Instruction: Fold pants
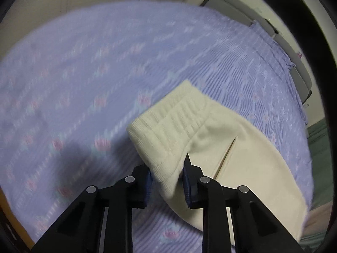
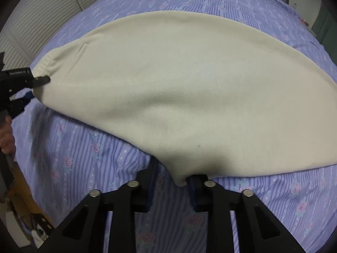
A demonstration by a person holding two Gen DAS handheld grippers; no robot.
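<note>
Cream pants (image 2: 179, 88) lie spread on a bed covered by a lilac sheet (image 2: 88, 168) printed with stripes and small pink flowers. The garment runs from its ribbed waistband (image 1: 174, 118) at one end to a broad expanse of fabric that passes out of the right wrist view at its right border.

The left gripper (image 1: 167, 181) has its two blue-padded fingers closed on the corner of the waistband, with the cloth pinched between them. In the right wrist view the same gripper (image 2: 40, 80) enters from the left edge, clamped on that corner, with part of the person's hand (image 2: 6, 137) below it. The right gripper (image 2: 173, 181) grips the near edge of the pants at mid-length, where a small peak of fabric is drawn between its narrowly set fingers.

Bare sheet surrounds the garment on all visible sides, widest beyond the waistband in the left wrist view. A grey headboard (image 1: 290, 50) borders the bed's far side, and pale louvred doors (image 2: 38, 16) stand beyond the opposite corner.

The left wrist view, which is blurred, alone shows the waistband ribbing and a slit pocket (image 1: 228, 149); the right wrist view alone shows the garment's full breadth.
</note>
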